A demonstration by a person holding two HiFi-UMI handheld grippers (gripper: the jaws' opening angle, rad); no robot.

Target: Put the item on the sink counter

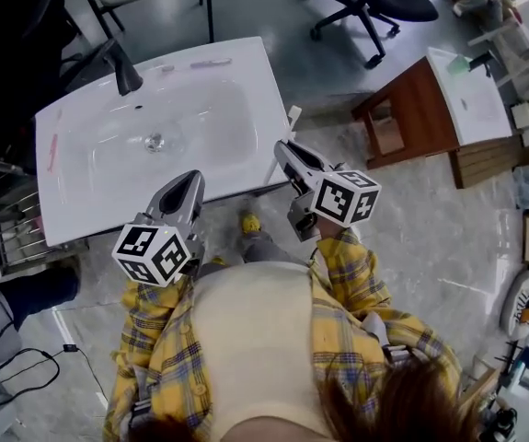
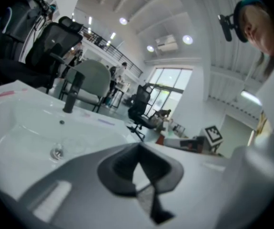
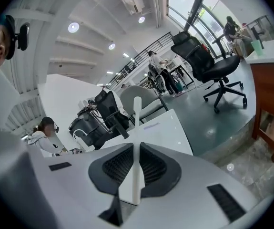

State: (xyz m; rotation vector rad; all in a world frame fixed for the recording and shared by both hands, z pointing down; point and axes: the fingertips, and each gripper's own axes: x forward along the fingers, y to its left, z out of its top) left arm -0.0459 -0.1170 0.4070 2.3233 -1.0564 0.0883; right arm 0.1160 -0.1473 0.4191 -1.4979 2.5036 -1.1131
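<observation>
Right claw (image 3: 136, 168) pinches white stick (image 3: 137, 123) beside sink counter (image 1: 246, 72), faucet (image 1: 124, 74) beyond.

White sink counter (image 1: 246, 81), seemingly white item (image 3: 137, 128)

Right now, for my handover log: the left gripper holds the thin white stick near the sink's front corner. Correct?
No: the right gripper holds the thin white stick, clamped between its jaws in the right gripper view. The left gripper holds nothing.
</observation>
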